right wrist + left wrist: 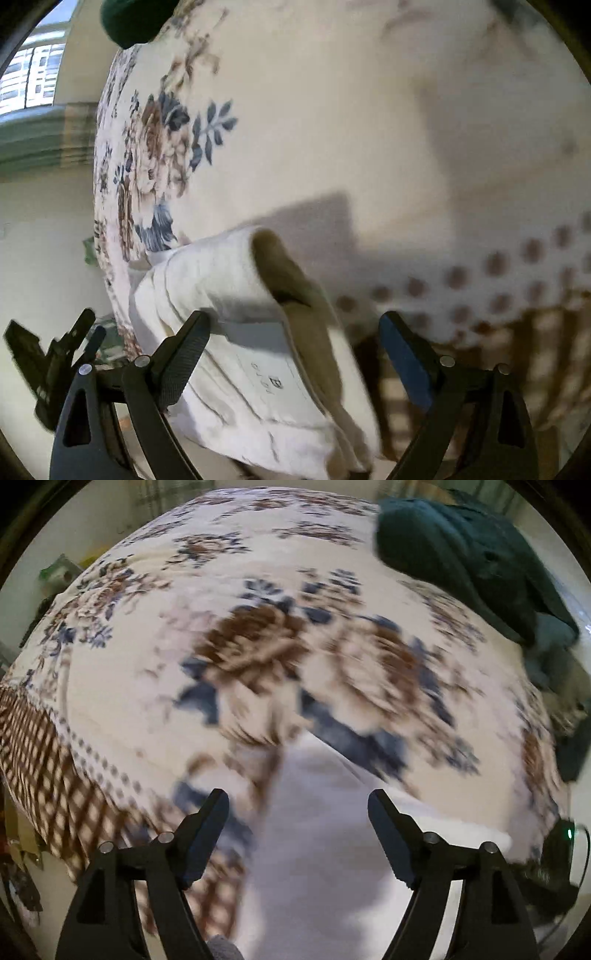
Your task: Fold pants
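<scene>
White pants (317, 842) lie on a floral bedspread (155, 686), blurred, running between the fingers of my left gripper (298, 805), which is open just above them. In the right wrist view the pants' waistband end (229, 280) with an inner label (269, 380) and a tan lining sits between the fingers of my right gripper (295, 328), also open. The pants hang partly over the bed's edge. My left gripper (55, 354) shows at the far left of the right wrist view.
A dark green garment (465, 561) lies at the far right of the bed and shows at the top of the right wrist view (136, 18). The bedspread has a brown checked border (40, 760). A window (29, 77) is at the left.
</scene>
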A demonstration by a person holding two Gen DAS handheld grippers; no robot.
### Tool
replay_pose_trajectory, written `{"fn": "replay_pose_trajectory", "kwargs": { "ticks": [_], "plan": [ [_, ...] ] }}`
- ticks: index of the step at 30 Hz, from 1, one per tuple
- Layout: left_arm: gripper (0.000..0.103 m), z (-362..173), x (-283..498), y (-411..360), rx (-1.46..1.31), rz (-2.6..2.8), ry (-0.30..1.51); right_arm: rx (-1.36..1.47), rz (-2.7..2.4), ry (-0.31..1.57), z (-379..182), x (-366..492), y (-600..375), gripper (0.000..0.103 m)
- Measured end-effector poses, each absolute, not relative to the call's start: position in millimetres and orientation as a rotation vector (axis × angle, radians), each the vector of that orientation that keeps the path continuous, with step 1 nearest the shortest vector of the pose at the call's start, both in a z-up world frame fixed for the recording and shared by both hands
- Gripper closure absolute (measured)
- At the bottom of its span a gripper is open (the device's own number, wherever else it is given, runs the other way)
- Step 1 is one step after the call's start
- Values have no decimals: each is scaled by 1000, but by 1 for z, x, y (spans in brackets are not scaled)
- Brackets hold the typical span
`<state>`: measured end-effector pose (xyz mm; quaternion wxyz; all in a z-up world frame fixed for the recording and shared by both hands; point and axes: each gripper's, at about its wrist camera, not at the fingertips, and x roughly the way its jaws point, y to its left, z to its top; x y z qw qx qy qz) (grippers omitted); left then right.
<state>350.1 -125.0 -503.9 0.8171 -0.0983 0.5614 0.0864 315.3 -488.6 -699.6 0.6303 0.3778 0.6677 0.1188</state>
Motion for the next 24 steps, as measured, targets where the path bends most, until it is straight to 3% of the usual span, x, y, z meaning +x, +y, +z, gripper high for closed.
{"fn": "replay_pose_trajectory", "kwargs": {
  "ticks": [1,3,10,18,19,20,24],
  "plan": [
    [27,-507,356,-117,-204,198,1195,845,272,1513,-693,316,-484,80],
    [27,-515,369,-107,-208,201,1195,748,250,1477,-673,312,-476,92],
    [27,-524,386,-107,-285,152,1219,651,123,1360,-617,297,-506,93],
    [27,-577,406,-137,-321,40,1367,743,72,1444,-653,300,-553,92],
    [38,-584,409,-140,-331,17,1379,737,70,1445,-655,303,-551,92],
    [73,-592,411,-141,-352,-4,1377,742,70,1443,-657,304,-552,92],
    [85,-600,414,-134,-385,2,1355,720,38,1461,-667,310,-552,92]
  ]
}}
